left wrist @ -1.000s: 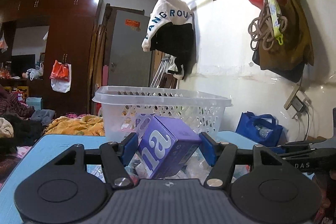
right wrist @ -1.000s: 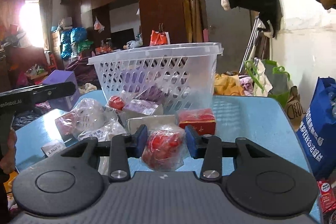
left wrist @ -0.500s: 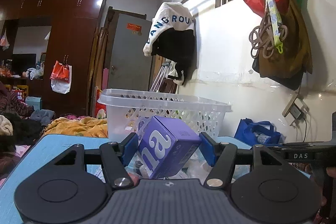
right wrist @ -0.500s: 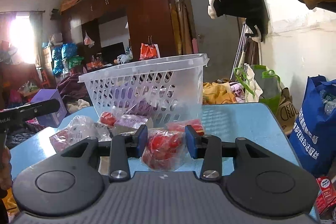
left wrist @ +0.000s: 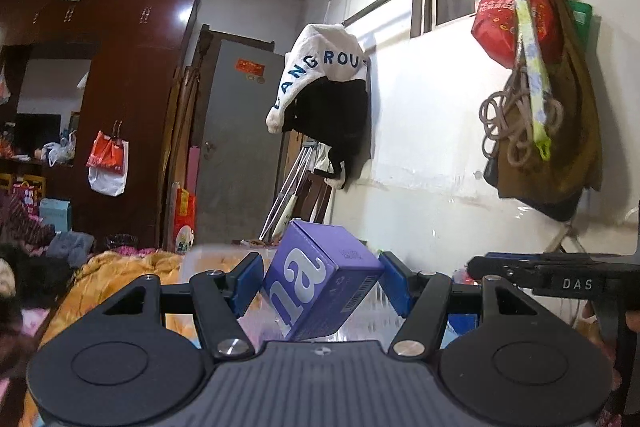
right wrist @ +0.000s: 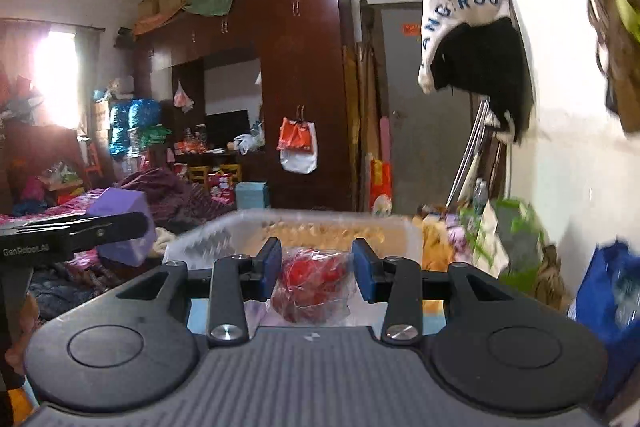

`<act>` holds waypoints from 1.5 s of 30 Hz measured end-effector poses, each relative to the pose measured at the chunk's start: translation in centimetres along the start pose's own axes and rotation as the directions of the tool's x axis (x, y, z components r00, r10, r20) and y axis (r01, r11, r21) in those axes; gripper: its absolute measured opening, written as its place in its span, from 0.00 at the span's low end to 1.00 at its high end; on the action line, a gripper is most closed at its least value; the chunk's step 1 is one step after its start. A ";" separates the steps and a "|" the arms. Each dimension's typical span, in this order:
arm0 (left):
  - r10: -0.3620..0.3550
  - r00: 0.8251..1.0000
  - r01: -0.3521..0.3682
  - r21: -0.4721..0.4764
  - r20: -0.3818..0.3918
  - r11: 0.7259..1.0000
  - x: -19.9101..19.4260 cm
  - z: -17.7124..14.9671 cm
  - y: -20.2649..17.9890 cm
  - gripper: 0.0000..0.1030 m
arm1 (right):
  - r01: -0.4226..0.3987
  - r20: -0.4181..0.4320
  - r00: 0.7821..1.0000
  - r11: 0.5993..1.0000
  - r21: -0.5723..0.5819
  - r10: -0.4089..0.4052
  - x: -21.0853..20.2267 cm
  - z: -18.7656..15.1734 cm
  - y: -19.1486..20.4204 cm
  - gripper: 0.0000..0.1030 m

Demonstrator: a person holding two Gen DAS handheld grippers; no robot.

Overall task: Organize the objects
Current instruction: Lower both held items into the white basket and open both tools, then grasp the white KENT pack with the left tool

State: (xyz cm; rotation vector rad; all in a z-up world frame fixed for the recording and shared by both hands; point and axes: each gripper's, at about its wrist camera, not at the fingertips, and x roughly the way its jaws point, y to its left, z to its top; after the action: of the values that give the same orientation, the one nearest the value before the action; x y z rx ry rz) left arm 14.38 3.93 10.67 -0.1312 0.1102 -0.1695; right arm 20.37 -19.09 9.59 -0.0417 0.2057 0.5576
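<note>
Purple box (left wrist: 320, 287) sits tilted and clamped between the blue pads of the left tool (left wrist: 320, 283), with the clear basket (left wrist: 208, 267) blurred just behind it at 12 o'clock. Seen from the right wrist, the right tool (right wrist: 316, 273) is clenched on a clear bag of red pieces (right wrist: 314, 285), the basket (right wrist: 296, 227) beyond at 12 o'clock and the left tool (right wrist: 72, 233) with its box (right wrist: 124, 223) at 9 o'clock.

A lived-in bedroom at home: tall wooden wardrobe (right wrist: 296, 75) piled with boxes, rumpled bedding (right wrist: 168, 195), clothes hung along the wall (left wrist: 328, 99).
</note>
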 end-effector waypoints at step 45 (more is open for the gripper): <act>0.114 0.929 -0.084 0.100 -0.353 0.991 -5.4 -15.1 -2.0 0.89 | -0.101 -0.399 0.908 0.991 0.087 0.128 2.5 -13.4 -2.2 0.87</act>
State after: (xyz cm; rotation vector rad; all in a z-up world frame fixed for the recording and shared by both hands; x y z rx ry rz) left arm 6.91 1.15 -3.41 -0.0098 0.4732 -0.0950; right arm 21.12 -20.95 -4.12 -0.0828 0.6348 0.6563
